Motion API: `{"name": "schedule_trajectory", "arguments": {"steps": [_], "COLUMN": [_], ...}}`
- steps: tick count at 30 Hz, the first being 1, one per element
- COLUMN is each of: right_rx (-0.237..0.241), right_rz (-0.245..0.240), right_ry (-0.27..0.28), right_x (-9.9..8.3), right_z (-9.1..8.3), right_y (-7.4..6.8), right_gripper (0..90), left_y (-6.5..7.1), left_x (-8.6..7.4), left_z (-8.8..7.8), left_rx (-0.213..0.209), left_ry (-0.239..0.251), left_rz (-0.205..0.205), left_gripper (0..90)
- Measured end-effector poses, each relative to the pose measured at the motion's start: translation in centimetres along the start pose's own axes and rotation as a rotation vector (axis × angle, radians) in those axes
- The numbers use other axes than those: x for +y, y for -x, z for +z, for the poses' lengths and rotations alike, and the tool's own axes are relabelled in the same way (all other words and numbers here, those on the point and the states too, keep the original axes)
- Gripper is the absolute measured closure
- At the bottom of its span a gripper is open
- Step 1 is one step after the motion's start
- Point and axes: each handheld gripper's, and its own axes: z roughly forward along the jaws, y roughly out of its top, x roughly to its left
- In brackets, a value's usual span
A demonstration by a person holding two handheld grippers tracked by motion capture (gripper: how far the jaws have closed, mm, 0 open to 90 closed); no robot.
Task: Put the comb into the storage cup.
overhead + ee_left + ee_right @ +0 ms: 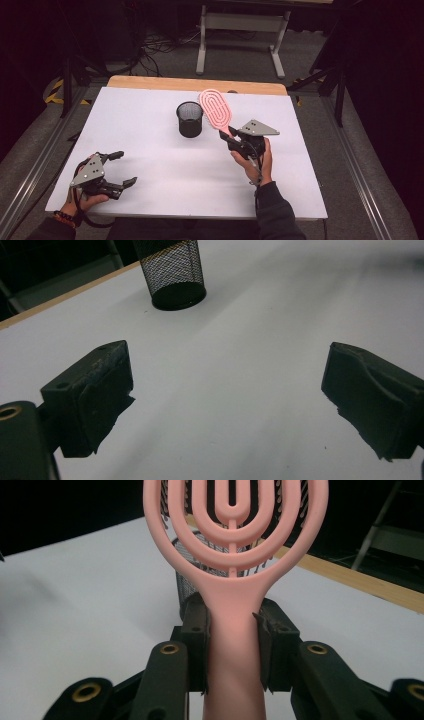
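the right gripper (231,138) clamps the handle of a pink vented hairbrush (215,108), whose head tilts up just beside the black mesh cup (190,119), while the left gripper (123,169), jaws wide apart and empty, rests well apart from that cup.

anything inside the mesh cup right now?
From the high view the mesh cup looks dark inside, with nothing sticking out above its rim. Its bottom cannot be made out. In the right gripper view the pink hairbrush, clamped in the right gripper, covers most of it.
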Motion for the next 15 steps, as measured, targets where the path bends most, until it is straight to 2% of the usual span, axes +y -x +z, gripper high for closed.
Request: {"name": "schedule_trajectory", "arguments": {"steps": [4, 6, 13, 15], "right_rx": [0.009, 0.008, -0.005, 0.002], "right_rz": [0.005, 0.014, 0.011, 0.024], "right_ry": [0.028, 0.064, 0.132, 0.156], "right_x": [0.5, 1.1, 2.7, 3.1], "right_z": [0.6, 1.2, 2.4, 2.8], "right_y": [-0.2, -0.3, -0.1, 0.1], "right_gripper": [69.1, 69.1, 69.1, 69.2], "left_y": [0.0, 0.0, 0.1, 0.1], "left_x": [0.0, 0.0, 0.0, 0.0], "left_z": [0.0, 0.0, -0.1, -0.1], "left_rx": [0.001, 0.0, 0.001, -0.001], "left_ry": [0.001, 0.002, 0.017, 0.015], "left_rz": [0.0, -0.001, -0.002, -0.002], "left_gripper": [7.0, 7.0, 7.6, 7.5]}}
